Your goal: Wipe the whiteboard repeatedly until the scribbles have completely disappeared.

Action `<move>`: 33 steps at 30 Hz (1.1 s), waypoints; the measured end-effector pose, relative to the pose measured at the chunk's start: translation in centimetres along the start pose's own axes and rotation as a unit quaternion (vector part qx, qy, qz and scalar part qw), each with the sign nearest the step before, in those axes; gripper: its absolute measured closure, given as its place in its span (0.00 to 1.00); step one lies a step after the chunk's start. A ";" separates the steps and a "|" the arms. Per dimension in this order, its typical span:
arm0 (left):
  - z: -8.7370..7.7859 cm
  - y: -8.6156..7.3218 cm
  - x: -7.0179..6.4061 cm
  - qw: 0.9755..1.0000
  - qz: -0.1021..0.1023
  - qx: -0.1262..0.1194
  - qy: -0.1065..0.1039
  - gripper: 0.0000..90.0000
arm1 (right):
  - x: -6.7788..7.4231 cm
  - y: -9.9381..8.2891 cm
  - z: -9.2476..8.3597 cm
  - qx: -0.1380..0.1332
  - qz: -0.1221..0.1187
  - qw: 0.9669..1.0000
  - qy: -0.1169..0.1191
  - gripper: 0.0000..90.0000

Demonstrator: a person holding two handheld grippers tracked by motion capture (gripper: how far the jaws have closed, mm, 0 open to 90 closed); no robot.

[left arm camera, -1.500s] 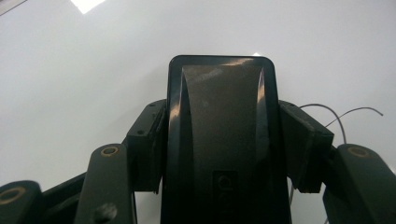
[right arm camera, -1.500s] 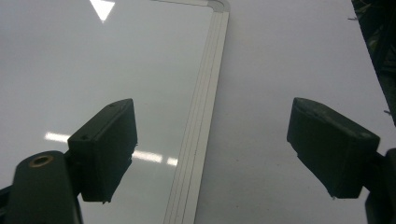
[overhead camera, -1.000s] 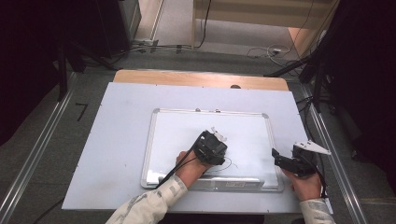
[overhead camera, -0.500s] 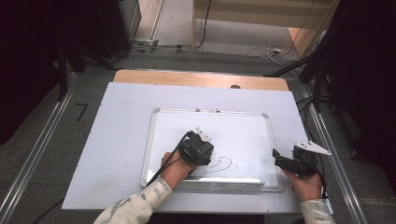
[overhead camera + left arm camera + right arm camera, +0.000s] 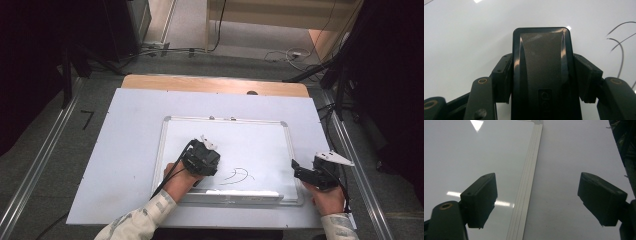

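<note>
Your left tongs pinching a black eraser on the whiteboard, beside curved marker lines, your right tongs spread over its frame edge.

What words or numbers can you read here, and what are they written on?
Raised mark on the black eraser held in the left gripper: too dark and cut off to read.
Black lines on the whiteboard: only curved scribbles, not letters or numbers.
Black mark on the grey floor left of the table: looks like "7", though it may be just tape.
Nothing else carries readable text.
</note>
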State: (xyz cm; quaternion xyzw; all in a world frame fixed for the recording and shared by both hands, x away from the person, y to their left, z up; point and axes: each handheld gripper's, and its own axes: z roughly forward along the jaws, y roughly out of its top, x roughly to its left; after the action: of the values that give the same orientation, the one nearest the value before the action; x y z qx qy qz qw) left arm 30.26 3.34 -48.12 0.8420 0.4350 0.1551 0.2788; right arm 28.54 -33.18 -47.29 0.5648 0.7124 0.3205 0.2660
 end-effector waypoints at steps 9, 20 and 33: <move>0.2 0.4 -0.7 1.000 0.005 0.010 0.013 0.46 | 0.3 0.2 0.2 0.002 -0.004 1.000 0.001 0.16; 1.2 1.8 -2.9 1.000 0.010 0.004 0.006 0.46 | 0.3 0.2 0.3 0.001 -0.003 1.000 0.002 0.16; 2.0 2.7 -4.4 1.000 0.008 0.001 -0.001 0.46 | 0.3 0.2 0.3 0.001 -0.004 1.000 0.002 0.16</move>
State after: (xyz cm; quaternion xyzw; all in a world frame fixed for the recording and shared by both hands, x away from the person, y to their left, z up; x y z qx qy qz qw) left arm 30.47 -2.20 -48.15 0.8457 0.4282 0.1566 0.2773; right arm 28.81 -32.79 -47.29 0.5618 0.7152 0.3202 0.2653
